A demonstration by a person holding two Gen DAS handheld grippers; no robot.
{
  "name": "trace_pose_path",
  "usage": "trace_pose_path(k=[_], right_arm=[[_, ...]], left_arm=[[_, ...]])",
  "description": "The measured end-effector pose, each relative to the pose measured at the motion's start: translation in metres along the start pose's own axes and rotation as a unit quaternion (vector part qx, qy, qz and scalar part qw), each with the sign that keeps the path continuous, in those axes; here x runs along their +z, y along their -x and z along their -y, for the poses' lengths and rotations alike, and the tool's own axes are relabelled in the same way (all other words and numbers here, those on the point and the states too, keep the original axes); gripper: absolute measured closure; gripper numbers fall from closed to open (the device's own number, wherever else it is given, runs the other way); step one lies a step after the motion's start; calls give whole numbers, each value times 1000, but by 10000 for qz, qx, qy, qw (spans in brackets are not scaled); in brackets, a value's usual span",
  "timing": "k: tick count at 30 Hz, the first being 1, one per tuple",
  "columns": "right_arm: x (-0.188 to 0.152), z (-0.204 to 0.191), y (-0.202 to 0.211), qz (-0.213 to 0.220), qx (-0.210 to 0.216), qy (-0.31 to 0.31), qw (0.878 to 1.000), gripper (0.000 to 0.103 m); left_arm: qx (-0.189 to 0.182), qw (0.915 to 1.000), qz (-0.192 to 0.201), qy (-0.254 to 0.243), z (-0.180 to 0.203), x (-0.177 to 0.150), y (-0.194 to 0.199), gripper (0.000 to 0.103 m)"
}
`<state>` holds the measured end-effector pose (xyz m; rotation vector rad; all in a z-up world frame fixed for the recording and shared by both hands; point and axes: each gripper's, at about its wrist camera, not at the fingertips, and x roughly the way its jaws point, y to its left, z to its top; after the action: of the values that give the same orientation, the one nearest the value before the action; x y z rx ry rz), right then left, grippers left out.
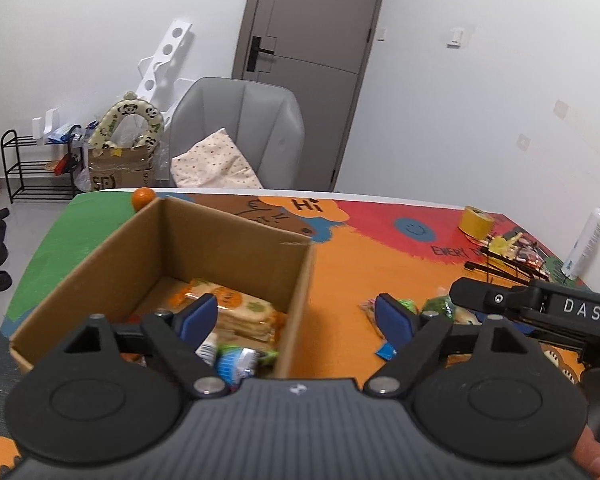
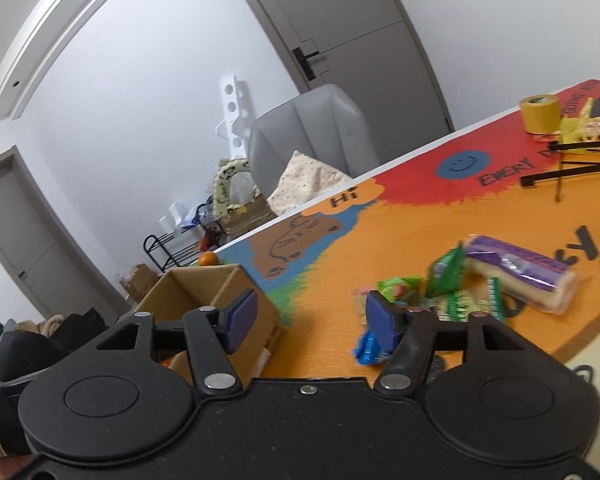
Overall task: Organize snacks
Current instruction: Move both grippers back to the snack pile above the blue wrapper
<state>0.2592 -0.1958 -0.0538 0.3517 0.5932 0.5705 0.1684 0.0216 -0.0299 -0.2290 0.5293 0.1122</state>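
Observation:
A brown cardboard box (image 1: 228, 240) stands on the colourful table mat and holds a cracker pack (image 1: 240, 312) and a small green-and-blue wrapped snack (image 1: 240, 360). My left gripper (image 1: 296, 316) hangs open over the box's right wall, nothing between its blue pads. More snack packets (image 1: 440, 308) lie on the mat to the right. In the right wrist view the box (image 2: 204, 292) is at lower left. My right gripper (image 2: 312, 318) is open and empty over the mat. Beyond it lie green packets (image 2: 444, 272), a blue packet (image 2: 368, 350) and a purple-wrapped bread pack (image 2: 528, 276).
A roll of yellow tape (image 1: 476, 222), a black wire stand (image 2: 572, 164) and a white spray bottle (image 1: 586, 240) stand at the table's far right. An orange fruit (image 1: 142, 197) sits behind the box. A grey chair (image 1: 240, 132) stands past the far edge.

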Motion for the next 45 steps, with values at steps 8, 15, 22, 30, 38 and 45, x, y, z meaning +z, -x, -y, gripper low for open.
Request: trace_pose_path(k=[8,15,22,30,38,45], right_arm=[[-2,30,18,48,-206,-138,9997,28],[-5,55,28,44,-414,-280,9987,20],[-7,73,33,21,-556,-337,9979,20],[-9,93,27,-56,-651,-500,9966,20],[-13,104,9,-207,-595,-576,9964,20],[-14,110,-10,-388,-483,-557,9965,21]], left_arm=[[-87,9998,-59,-179,29,-7,-6,14],[-188,9992,-147,-322,51,-13,-14,13],[-251,9987,-207,-384,68,-15,-24,12],[-329,9974,-357,-525,84,-21,-40,12],[-363,9970,-417,-544,88,-26,-59,12],[-346,9964,-583,-503,89,-29,-82,15]])
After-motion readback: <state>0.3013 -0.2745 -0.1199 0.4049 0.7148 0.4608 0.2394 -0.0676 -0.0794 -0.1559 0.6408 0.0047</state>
